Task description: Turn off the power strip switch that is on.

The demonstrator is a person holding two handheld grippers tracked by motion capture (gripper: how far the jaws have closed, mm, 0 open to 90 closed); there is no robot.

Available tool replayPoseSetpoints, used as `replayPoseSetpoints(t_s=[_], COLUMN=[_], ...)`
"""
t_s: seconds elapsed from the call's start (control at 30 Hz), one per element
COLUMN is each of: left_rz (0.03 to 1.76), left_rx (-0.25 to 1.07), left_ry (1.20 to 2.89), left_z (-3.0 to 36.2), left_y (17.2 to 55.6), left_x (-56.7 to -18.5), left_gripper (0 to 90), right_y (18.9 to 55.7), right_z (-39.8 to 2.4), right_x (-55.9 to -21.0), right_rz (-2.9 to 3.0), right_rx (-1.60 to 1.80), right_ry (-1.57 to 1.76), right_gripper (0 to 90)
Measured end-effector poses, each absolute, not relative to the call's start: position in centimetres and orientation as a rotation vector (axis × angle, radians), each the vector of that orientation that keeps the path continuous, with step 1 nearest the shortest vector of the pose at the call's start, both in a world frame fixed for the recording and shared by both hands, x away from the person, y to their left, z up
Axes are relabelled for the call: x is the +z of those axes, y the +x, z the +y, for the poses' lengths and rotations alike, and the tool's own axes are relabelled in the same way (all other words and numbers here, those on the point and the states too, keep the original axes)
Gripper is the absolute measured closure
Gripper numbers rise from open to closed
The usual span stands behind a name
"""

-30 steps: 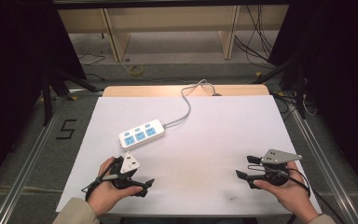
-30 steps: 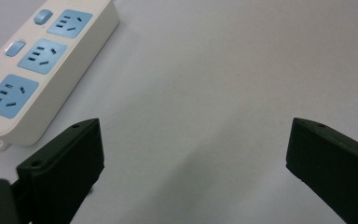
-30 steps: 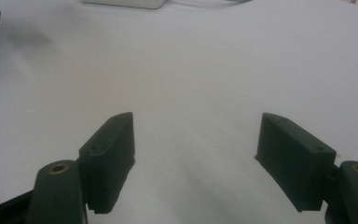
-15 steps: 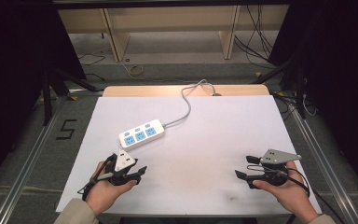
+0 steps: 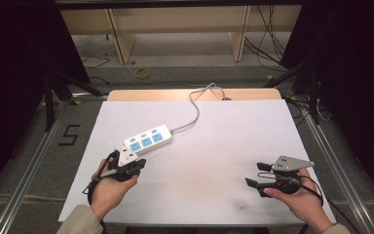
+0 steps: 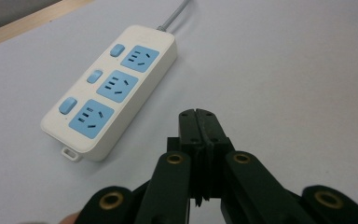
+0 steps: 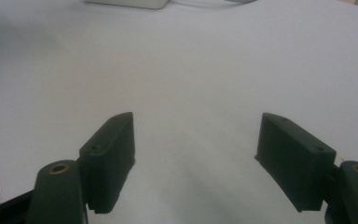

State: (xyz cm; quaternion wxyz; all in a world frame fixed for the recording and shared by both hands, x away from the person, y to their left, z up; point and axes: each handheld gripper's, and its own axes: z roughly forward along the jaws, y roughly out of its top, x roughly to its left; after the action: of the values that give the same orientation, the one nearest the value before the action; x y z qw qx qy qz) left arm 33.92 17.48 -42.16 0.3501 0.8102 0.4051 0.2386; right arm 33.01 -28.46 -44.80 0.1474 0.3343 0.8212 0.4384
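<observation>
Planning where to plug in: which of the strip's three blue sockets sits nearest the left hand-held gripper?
The end socket farthest from the cable, nearest the shut left hand-held gripper; the other two lie farther up the power strip.

A person's two hands hold two-jaw grippers over a white-covered table (image 5: 214, 146). The left gripper (image 5: 137, 165), its jaws pressed together with nothing between them after just closing, sits just short of the near end of a white power strip (image 5: 147, 140) with three blue sockets. The strip's grey cable (image 5: 195, 109) snakes away to the table's far edge. The right gripper (image 5: 255, 174), jaws apart and empty, rests near the table's front right corner, well apart from the strip
</observation>
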Motion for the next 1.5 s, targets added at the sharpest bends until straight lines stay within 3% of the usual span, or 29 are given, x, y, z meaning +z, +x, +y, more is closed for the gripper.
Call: replayPoseSetpoints(t_s=[1.5], left_rz=[1.263], left_rx=[0.616], left_ry=[2.087], left_z=[18.2], left_y=[40.6], left_x=[-39.7], left_gripper=[89.8], right_y=[33.0], right_z=[-28.4], right_x=[-44.8], right_rz=[2.372], right_rx=[1.252], right_ry=[0.964], right_gripper=[28.3])
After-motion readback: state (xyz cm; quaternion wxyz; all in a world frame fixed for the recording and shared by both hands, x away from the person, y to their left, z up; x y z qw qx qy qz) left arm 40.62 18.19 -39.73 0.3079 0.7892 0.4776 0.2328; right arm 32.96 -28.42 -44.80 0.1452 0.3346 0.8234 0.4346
